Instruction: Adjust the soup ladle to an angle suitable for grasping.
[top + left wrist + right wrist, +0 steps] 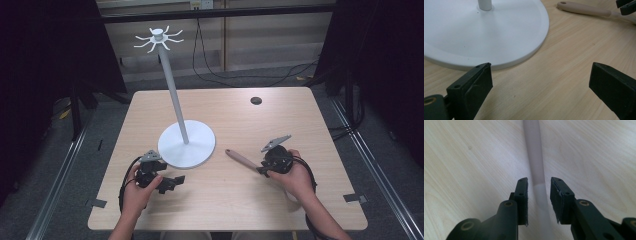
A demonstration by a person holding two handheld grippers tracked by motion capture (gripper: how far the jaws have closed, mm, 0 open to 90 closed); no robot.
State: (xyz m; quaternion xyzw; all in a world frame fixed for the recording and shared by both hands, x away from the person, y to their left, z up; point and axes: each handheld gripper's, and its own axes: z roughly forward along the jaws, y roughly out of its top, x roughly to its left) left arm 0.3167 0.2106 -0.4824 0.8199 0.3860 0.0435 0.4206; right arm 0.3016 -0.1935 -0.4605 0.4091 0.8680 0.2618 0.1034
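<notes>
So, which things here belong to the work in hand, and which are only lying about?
In the work:
- utensil with a wooden handle, between the jaws of the right hand-held gripper
- white hook stand, probably

Lying about:
- left hand-held gripper, open over bare table
- black cables on the floor

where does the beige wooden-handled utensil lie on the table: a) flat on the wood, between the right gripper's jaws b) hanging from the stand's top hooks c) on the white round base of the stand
a: the beige wooden-handled utensil lies flat on the light wooden table, its handle running between the right gripper's jaws, apart from the white round stand base.
</notes>
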